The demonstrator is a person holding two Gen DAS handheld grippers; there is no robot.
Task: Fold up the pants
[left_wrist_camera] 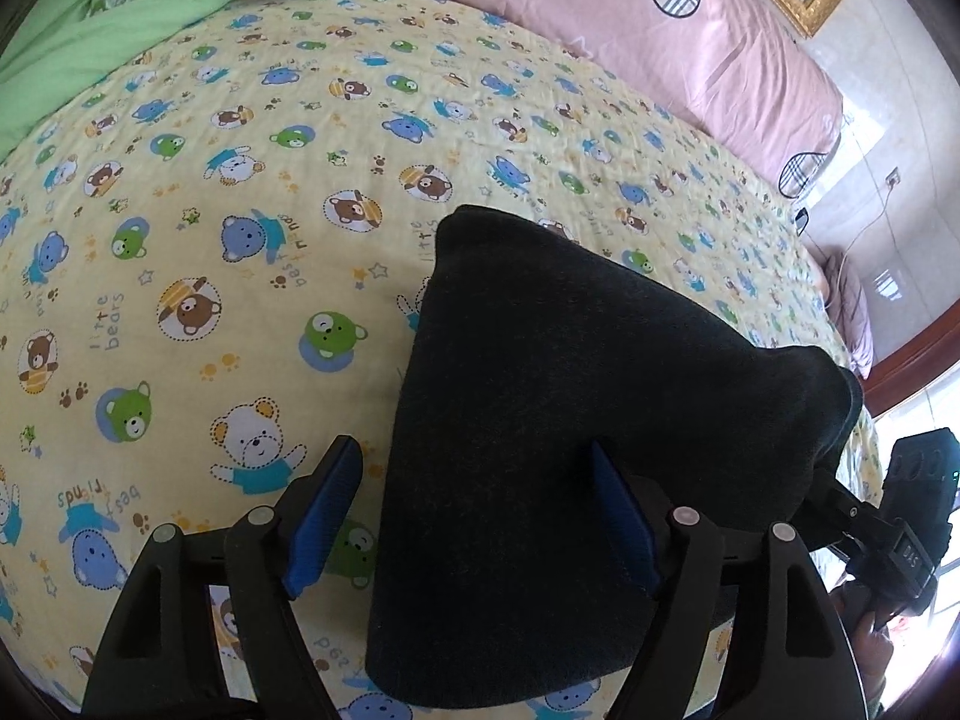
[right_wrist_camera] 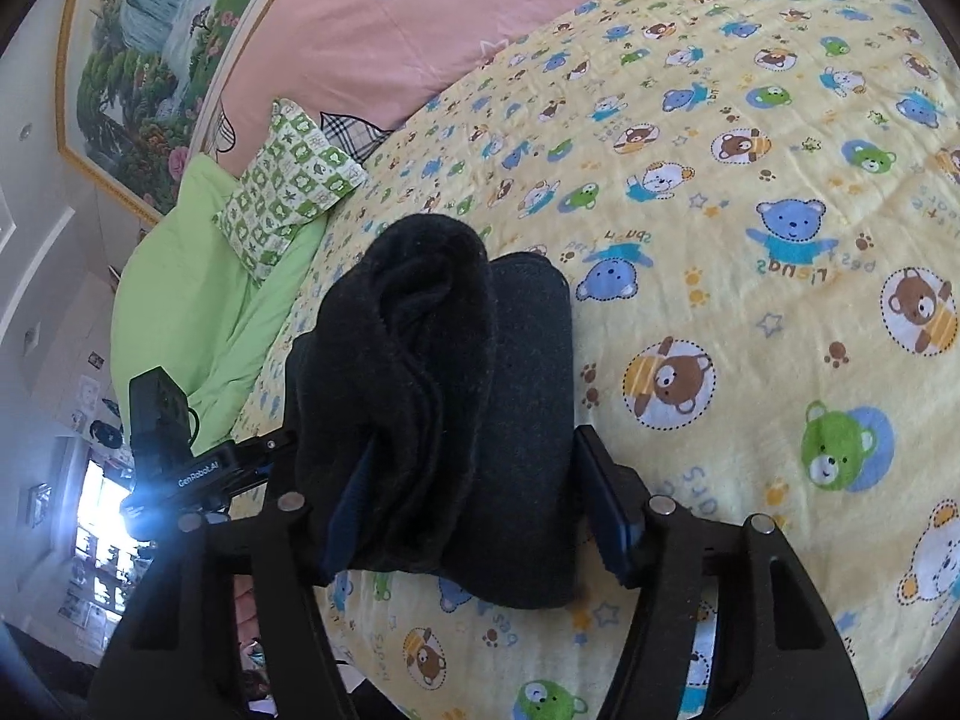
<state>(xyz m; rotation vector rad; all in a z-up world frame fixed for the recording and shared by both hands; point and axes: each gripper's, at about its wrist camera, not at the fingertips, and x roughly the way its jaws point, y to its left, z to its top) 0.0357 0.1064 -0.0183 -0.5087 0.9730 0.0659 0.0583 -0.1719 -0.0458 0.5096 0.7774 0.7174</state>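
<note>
**A:** On the bed, what lies where? Start with the big things.

**B:** The yellow bear-print sheet (left_wrist_camera: 240, 240) covers nearly everything. A pink quilt (left_wrist_camera: 690, 60) runs along its far edge, with a green blanket (right_wrist_camera: 198, 276) and a checked pillow (right_wrist_camera: 288, 180) at one corner. On the sheet sit the pants (left_wrist_camera: 540, 420), dark and already doubled into a thick bundle.

**B:** The last fold looks unfinished to me: one end is rolled up and raised, not pressed flat.

**A:** And the tongs?

**B:** The left gripper (left_wrist_camera: 474, 522) is spread wide, its fingers straddling the near end of the bundle; neither blue pad (left_wrist_camera: 324, 516) visibly presses the cloth. The right gripper (right_wrist_camera: 480, 504) is spread too, with the raised roll lying between its fingers and draped against the left-hand one. It grips nothing that I can see.

**A:** Which way does the bundle run?

**B:** In the left view its long axis points away from the left gripper, straight ahead. The right gripper comes at the opposite end, facing the left one. Both are about equally near, one at each end. Pressing or tucking the roll looks like a job for the right.
</note>
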